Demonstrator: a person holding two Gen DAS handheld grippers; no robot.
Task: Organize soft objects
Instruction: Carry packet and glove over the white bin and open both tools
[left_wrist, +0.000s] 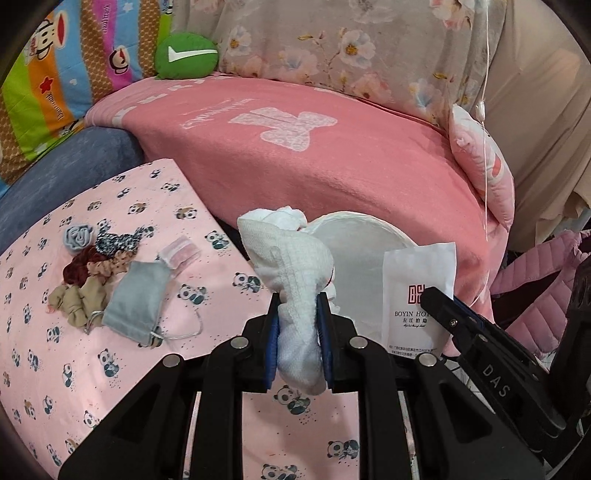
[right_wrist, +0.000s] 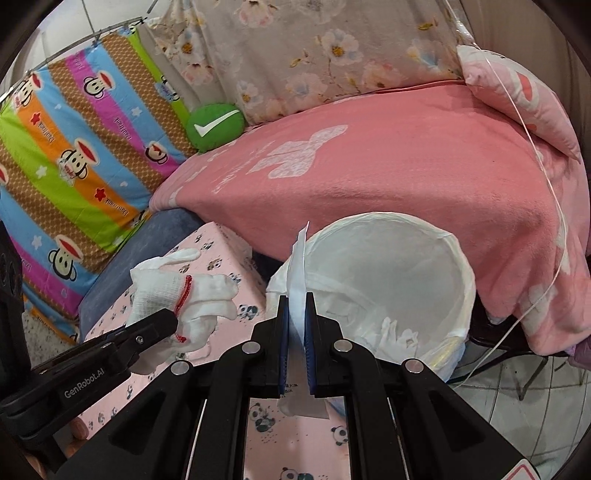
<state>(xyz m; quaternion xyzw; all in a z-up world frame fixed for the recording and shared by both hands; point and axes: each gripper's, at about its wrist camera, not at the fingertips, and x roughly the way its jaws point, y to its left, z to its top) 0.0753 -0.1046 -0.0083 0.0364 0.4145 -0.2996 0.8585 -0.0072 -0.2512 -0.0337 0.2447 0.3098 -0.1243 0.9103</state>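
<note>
My left gripper (left_wrist: 299, 306) is shut on a white knit glove (left_wrist: 291, 266) with red trim, held above the panda-print pink surface (left_wrist: 92, 369). The right wrist view shows that glove (right_wrist: 177, 291) at the left, in the left gripper (right_wrist: 162, 321). My right gripper (right_wrist: 296, 299) is shut on a flat white hotel packet (right_wrist: 298, 266), seen edge-on. The packet (left_wrist: 417, 288) and the right gripper (left_wrist: 439, 299) also show in the left wrist view. Just beyond both grippers stands a round white lined bin (right_wrist: 461, 251), with crumpled white items at its bottom.
Several scrunchies (left_wrist: 92, 266), a grey drawstring pouch (left_wrist: 136, 299) and a small pink item (left_wrist: 181, 254) lie on the panda surface. Behind are a pink blanket (left_wrist: 332, 166), a green cushion (left_wrist: 186, 55), a striped monkey-print pillow (right_wrist: 74, 155) and a blue cushion (left_wrist: 74, 155).
</note>
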